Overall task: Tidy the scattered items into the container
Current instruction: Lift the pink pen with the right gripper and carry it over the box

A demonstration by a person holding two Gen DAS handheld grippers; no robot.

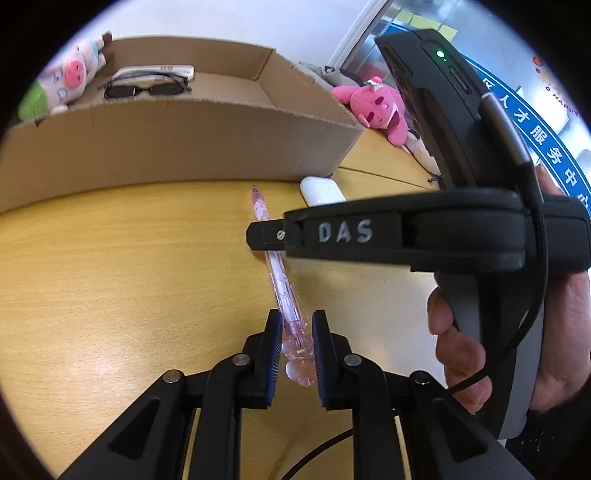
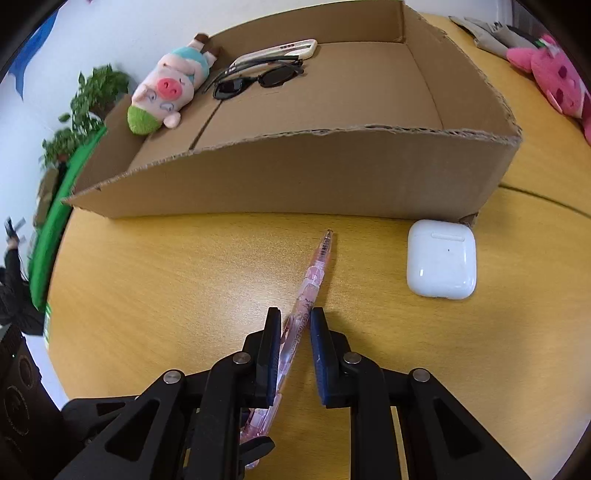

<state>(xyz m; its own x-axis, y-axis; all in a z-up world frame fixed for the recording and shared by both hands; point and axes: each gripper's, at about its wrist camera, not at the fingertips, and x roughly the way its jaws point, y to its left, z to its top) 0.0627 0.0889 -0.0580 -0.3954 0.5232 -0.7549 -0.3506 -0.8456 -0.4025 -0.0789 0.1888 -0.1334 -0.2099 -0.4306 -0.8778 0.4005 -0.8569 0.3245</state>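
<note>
Yellow wood-grain counter (image 2: 166, 266) out front, glare coming off it, with a dark seam curving across its right side. Off the far left edge there's a leafy green plant (image 2: 96, 92), slightly blurred, and a bright green strip (image 2: 55, 221) running down below it. Someone in dark clothes (image 2: 14, 288) stands at the left, mostly cut off. Near the bottom left corner sits a black box (image 2: 18, 387); can't tell what it is. Over to the right, a blue sign (image 1: 546, 147) with white characters, and yellow sticky notes (image 1: 424, 20) above it.
</note>
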